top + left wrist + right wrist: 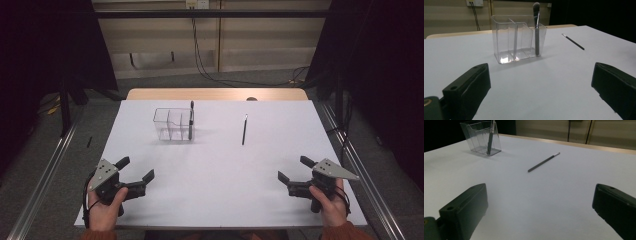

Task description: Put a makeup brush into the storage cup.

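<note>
Clear organizer (172, 125) holding one brush (191, 120); slim pencil (244, 129) flat nearby.

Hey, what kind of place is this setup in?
Likely a lab recording rig: a white-covered table between dark curtains, metal floor rails, and wall cables.

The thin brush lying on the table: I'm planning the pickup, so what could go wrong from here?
The thin brush lies flat on the white table, so the open right tongs may scrape it or roll it away. The clear organizer looks light; a bump could tip it and the upright brush in its end compartment.
</note>
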`<state>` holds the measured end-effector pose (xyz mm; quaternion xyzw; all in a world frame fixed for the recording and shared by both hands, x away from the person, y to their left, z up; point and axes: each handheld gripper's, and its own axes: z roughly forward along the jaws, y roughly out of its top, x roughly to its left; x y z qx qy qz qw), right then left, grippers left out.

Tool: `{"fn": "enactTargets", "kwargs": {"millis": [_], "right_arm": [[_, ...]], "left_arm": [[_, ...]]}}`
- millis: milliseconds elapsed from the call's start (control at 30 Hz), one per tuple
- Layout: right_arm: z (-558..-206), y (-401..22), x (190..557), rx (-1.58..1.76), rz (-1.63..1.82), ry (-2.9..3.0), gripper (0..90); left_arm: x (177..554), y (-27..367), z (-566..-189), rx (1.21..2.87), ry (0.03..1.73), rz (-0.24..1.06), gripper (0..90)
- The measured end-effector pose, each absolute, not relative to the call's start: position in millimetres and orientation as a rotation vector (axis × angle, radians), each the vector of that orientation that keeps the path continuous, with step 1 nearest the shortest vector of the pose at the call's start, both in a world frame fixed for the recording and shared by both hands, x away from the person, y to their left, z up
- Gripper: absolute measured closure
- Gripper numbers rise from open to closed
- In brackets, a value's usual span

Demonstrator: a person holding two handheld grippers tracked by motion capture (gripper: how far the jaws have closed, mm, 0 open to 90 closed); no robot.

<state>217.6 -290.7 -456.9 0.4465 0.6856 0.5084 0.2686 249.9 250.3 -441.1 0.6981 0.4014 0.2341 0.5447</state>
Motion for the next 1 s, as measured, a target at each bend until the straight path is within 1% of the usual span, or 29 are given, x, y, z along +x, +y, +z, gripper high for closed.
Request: {"fn": "enactTargets", "kwargs": {"millis": [367, 833, 933, 1000], "right_arm": [[-457, -278, 235, 1.194, 1.371, 1.865, 0.0], [-448, -262, 254, 1.160, 1.363, 1.861, 0.1], [-445, -255, 262, 1.128, 1.372, 1.882, 0.0], [-446, -249, 274, 1.126, 1.348, 1.890, 0.1]], "left_arm": [[252, 251, -443, 1.669, 0.947, 0.546, 2.4], [247, 247, -440, 1.677, 0.937, 0.581, 3.1], [248, 249, -440, 1.685, 0.937, 0.577, 3.1], [248, 251, -440, 1.671, 0.950, 0.572, 3.0]]}}
